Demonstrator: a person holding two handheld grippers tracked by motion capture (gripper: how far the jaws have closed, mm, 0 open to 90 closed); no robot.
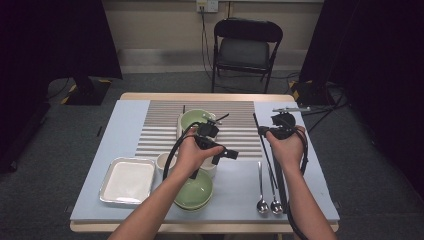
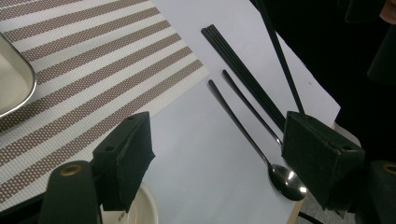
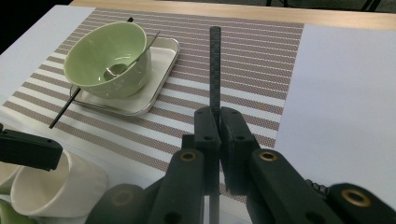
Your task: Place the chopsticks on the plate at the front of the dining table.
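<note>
Forearms are brought in from the near edge in the high view, both raised above the tabletop (image 1: 320, 165). On the left, the left tongs (image 1: 220, 134) are held over the middle of the setting, above the white cup (image 1: 164, 161) and the stacked green bowls (image 1: 195, 192), and are turned rightward; in the left gripper view their jaws are seen spread wide with nothing between them. To the right, the right tongs (image 1: 267, 131) are held level near the far right corner of the striped mat (image 1: 240, 131), and their jaws are pressed together on a single black chopstick (image 3: 215, 65), which is pinched near its middle and is pointed out past the tips over the mat. Counted from left to right: one metal tray (image 1: 127, 181) near the front, one white cup, two stacked green bowls, one further green bowl (image 1: 195, 119) on a second tray at the back, two spoons (image 1: 267, 202), and a bundle of black chopsticks (image 2: 243, 74) lying just beside the spoons, whose number cannot be told.
</note>
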